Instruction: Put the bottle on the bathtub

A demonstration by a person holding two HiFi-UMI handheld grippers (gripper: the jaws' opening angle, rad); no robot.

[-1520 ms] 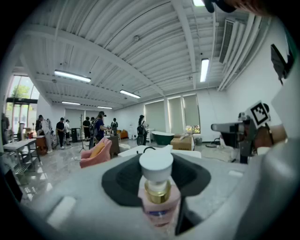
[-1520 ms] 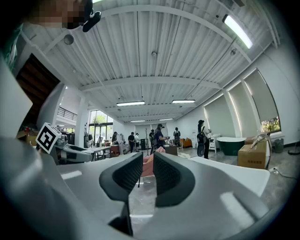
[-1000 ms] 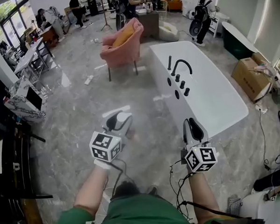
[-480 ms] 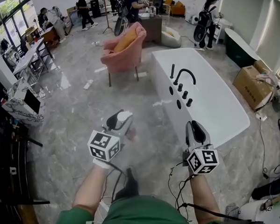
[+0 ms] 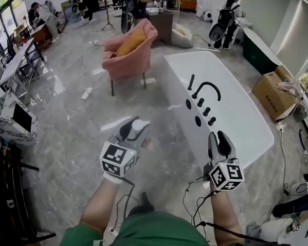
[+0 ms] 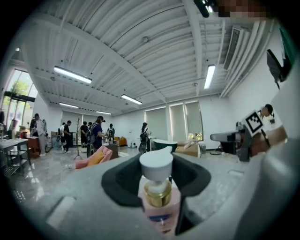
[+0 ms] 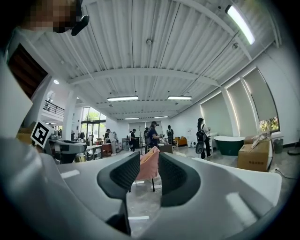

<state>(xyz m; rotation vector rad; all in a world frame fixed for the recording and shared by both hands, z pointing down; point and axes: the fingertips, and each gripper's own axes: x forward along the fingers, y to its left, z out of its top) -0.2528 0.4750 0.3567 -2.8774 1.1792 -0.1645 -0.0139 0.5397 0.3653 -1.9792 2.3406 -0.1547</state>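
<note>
My left gripper (image 5: 133, 128) hangs over the grey floor, left of the white bathtub (image 5: 231, 116), and is shut on the bottle. The bottle (image 6: 159, 212) is pink with a gold collar and a white pump cap, upright between the jaws in the left gripper view. In the head view the jaws mostly hide it. My right gripper (image 5: 219, 141) is near the tub's front left rim, open by a narrow gap with nothing in it (image 7: 149, 176). A black faucet (image 5: 204, 88) and several black knobs stand on the tub's left deck.
A pink armchair (image 5: 125, 53) stands beyond the tub's far left corner. A cardboard box (image 5: 273, 90) and a dark green tub (image 5: 257, 46) lie to the right. Cables (image 5: 195, 194) trail on the floor by my feet. Desks (image 5: 11, 109) line the left side; people stand at the back.
Both grippers have edged forward and slightly right toward the tub, and the tub sits nearer in the head view. The left gripper still holds the bottle.
</note>
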